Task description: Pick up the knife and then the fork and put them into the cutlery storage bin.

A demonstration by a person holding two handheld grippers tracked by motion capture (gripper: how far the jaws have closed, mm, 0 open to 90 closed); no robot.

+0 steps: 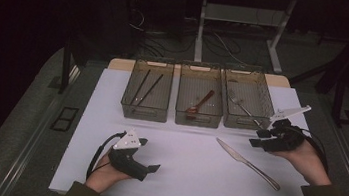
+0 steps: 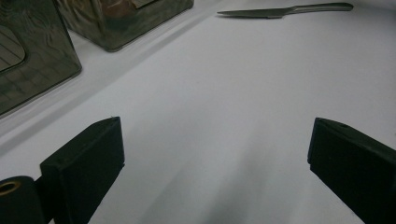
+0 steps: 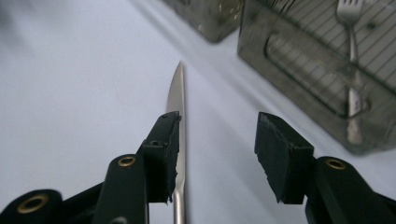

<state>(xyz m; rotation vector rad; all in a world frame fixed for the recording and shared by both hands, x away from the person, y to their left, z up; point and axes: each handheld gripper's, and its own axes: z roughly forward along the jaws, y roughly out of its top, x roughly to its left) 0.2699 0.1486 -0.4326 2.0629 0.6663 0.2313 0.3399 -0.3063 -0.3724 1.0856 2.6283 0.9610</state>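
Note:
A steel table knife (image 1: 247, 163) lies flat on the white table, blade pointing towards the bins. My right gripper (image 1: 257, 137) hovers open just above and right of its blade; in the right gripper view the knife (image 3: 177, 135) runs beside the left jaw, and nothing sits between the jaws. My left gripper (image 1: 154, 168) rests open near the table's front left, empty, with the knife (image 2: 285, 10) far off ahead of it. Three clear mesh bins stand in a row: the left bin (image 1: 146, 94) holds chopsticks, the middle one (image 1: 200, 101) a dark spoon, the right one (image 1: 245, 104) a fork (image 3: 351, 42).
The white sheet (image 1: 188, 175) covers the table between the bins and the front edge. The person's sleeves enter at the bottom. Desk legs and cables stand on the dark floor behind the table.

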